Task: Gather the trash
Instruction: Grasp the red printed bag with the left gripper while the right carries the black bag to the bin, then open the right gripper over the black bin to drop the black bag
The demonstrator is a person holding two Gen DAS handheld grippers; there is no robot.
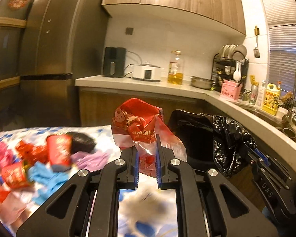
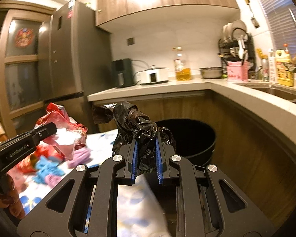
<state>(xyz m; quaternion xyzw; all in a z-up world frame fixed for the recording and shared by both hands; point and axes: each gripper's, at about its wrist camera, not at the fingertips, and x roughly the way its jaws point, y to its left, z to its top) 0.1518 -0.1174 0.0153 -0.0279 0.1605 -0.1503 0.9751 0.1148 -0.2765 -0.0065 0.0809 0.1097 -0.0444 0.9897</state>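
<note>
My left gripper (image 1: 147, 156) is shut on a crumpled red and clear plastic wrapper (image 1: 140, 126), held above the table edge beside the black trash bin (image 1: 189, 130). My right gripper (image 2: 146, 154) is shut on the black bin liner (image 2: 140, 132), pulling its rim up at the near side of the bin (image 2: 189, 136). The liner also shows in the left wrist view (image 1: 229, 138), with the right gripper (image 1: 252, 154) on it. The wrapper (image 2: 63, 130) and left gripper (image 2: 47, 130) show at the left of the right wrist view.
A table with a blue floral cloth (image 1: 104, 138) carries red cups (image 1: 59, 148), red wrappers, blue and purple scraps (image 1: 41, 177). A kitchen counter (image 1: 167, 86) wraps behind and right of the bin, with appliances, an oil bottle and a sink (image 2: 276, 90). A fridge (image 1: 55, 39) stands left.
</note>
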